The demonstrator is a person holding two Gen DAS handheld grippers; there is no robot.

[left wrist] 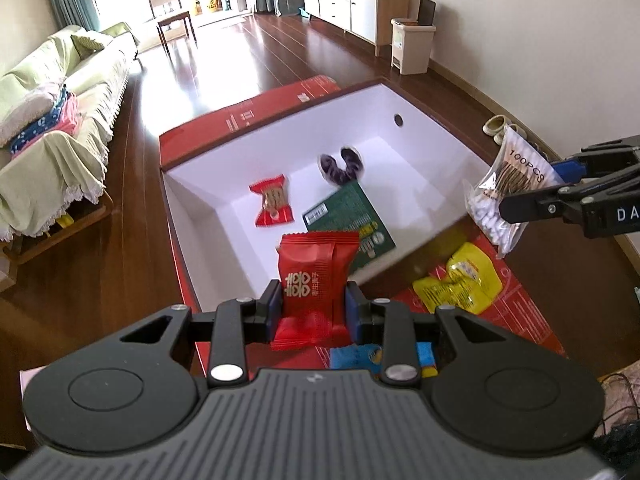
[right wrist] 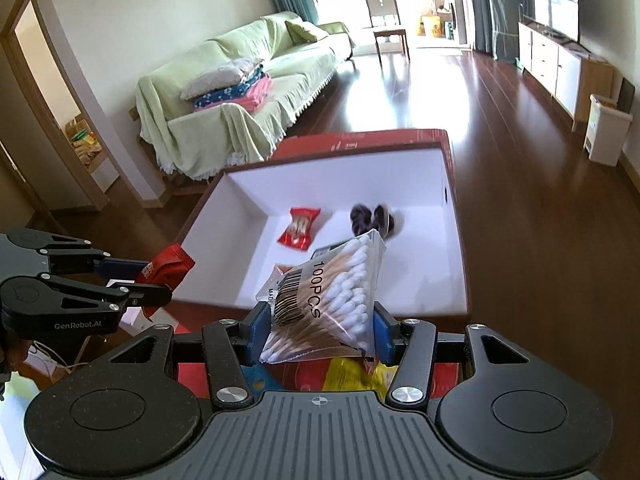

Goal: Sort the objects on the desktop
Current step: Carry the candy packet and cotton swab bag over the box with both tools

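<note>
Clamped between the blue pads of the left hand-held gripper (left wrist: 313, 306) is a red snack packet (left wrist: 314, 280) — it stands upright, long axis running up from the jaws, its crimped top edge pointing toward the box ahead and its white emblem facing the camera. The right hand-held gripper (right wrist: 320, 330) is closed on a clear bag of cotton swabs (right wrist: 324, 296) printed "100PCS"; the bag tilts up and away from the jaws, long axis slanting toward the box's far right corner, the swabs lying along that axis.

Both packets are held above the near edge of an open white-lined box (left wrist: 424, 120) with red outer walls. On its floor lie a red candy wrapper (left wrist: 273, 201) near the left wall, a dark scrunchie (left wrist: 340, 163) toward the far side, and a green flat packet (left wrist: 347, 222) against the near wall.

A red surface (left wrist: 532, 312) carries the box — on it, beside the box's near right corner, lies a crumpled yellow packet (left wrist: 460, 280).

Around it: dark wooden floor (left wrist: 248, 60), a sofa under a pale green cover (right wrist: 256, 92), a white sideboard (left wrist: 340, 0), a beige bin (left wrist: 412, 44).
</note>
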